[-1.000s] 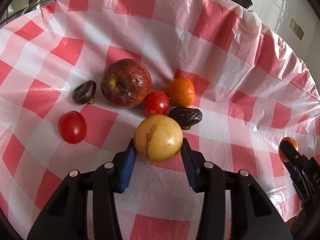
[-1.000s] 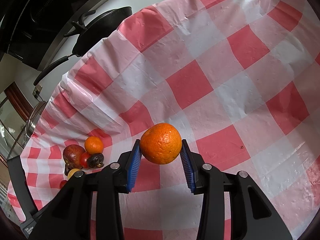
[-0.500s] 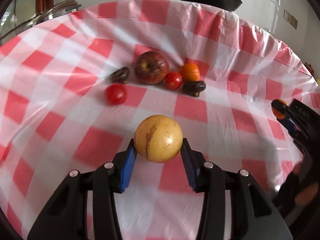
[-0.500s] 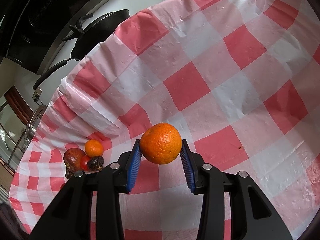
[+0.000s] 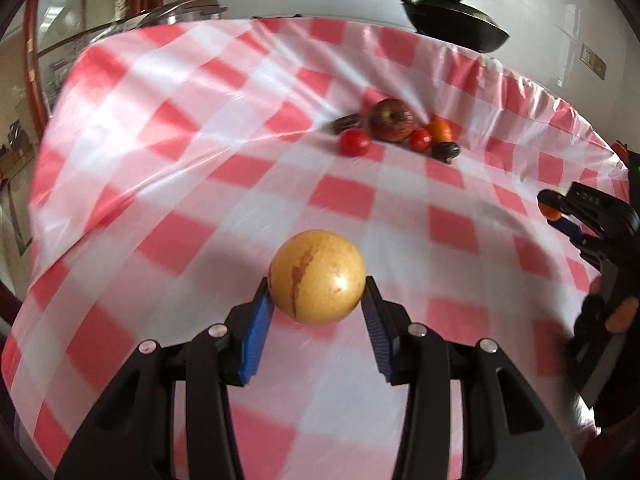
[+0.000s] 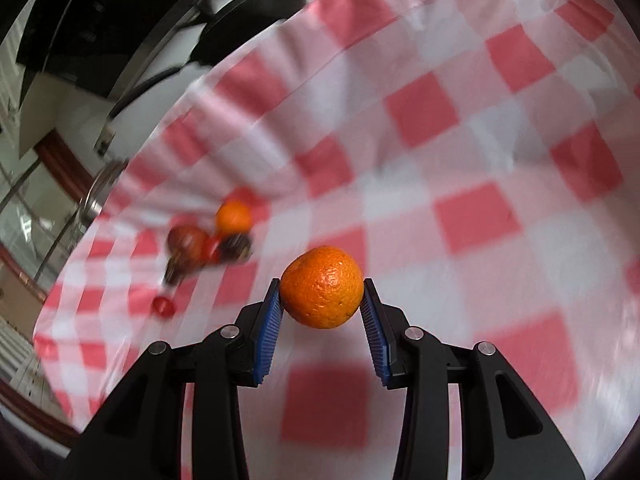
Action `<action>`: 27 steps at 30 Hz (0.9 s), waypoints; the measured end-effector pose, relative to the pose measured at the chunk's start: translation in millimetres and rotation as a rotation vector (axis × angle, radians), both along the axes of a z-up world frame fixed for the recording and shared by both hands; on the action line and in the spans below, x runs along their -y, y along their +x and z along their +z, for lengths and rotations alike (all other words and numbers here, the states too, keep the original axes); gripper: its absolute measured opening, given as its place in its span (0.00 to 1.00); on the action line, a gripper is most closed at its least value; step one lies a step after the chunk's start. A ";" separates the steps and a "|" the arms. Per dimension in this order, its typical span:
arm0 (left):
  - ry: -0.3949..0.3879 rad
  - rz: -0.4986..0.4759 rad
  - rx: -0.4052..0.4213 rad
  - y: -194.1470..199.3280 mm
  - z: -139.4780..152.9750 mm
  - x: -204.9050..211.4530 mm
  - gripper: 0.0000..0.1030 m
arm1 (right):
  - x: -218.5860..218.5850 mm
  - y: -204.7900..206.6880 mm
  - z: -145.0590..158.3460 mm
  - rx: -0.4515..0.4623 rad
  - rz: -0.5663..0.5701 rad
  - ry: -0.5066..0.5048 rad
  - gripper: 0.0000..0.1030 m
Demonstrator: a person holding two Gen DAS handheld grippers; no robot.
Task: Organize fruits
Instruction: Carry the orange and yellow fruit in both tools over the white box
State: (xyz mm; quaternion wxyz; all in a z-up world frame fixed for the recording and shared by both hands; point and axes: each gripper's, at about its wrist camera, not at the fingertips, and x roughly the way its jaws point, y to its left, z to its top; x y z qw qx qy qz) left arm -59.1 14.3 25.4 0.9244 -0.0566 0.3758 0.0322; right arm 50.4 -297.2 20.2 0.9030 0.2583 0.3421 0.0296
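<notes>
Left tool: blue ribbed pads closed against both sides of a round yellow-tan fruit with a brown streak, held clear above the red-and-white checked plastic cloth covering the tabletop. Right tool: blue pads closed on a round dimpled orange, likewise held above the cloth; in the left wrist view this tool shows at the right margin, well apart from the left one. Remaining fruit, one cluster on the cloth toward the far side: a wrinkled dark-red apple, a small orange citrus just right of it, a red cherry tomato in front between them, a dark brown date-like fruit at the near right, a second dark brown fruit left of the apple, and a second red tomato in front of that, slightly apart. Open room: wide bare cloth between the held fruits and the cluster, and across the whole left part of the tabletop. Edges: the cloth's far edge hangs crinkled just behind the cluster; beyond it sits a black lidded frying pan. The left edge drops away beside a glass-and-wood fixture. The right wrist view is motion-blurred.
</notes>
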 end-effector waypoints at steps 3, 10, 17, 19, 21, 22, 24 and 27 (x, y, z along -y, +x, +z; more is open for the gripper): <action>-0.013 0.024 -0.009 -21.4 -4.1 -20.2 0.43 | -29.1 -25.5 -0.6 -0.022 0.046 0.026 0.38; -0.041 0.080 0.007 -65.3 -4.1 -64.2 0.44 | -106.4 -80.2 7.0 -0.042 0.188 0.002 0.38; -0.083 0.133 0.037 -107.5 -2.0 -108.2 0.44 | -168.7 -131.3 12.3 -0.029 0.341 -0.066 0.38; -0.079 0.143 0.049 -120.5 -0.4 -119.5 0.44 | -182.8 -142.7 15.7 -0.019 0.385 -0.091 0.38; -0.078 0.151 0.059 -132.8 -0.1 -129.2 0.44 | -194.6 -153.1 19.1 -0.009 0.419 -0.117 0.38; -0.076 0.160 0.064 -142.6 -0.9 -136.7 0.44 | -201.7 -159.0 20.3 -0.003 0.439 -0.133 0.38; -0.079 0.173 0.069 -155.8 -2.9 -146.5 0.44 | -213.5 -168.3 20.5 0.000 0.471 -0.154 0.38; -0.076 0.199 0.079 -183.1 -7.7 -166.9 0.44 | -237.2 -187.6 18.4 0.005 0.540 -0.198 0.38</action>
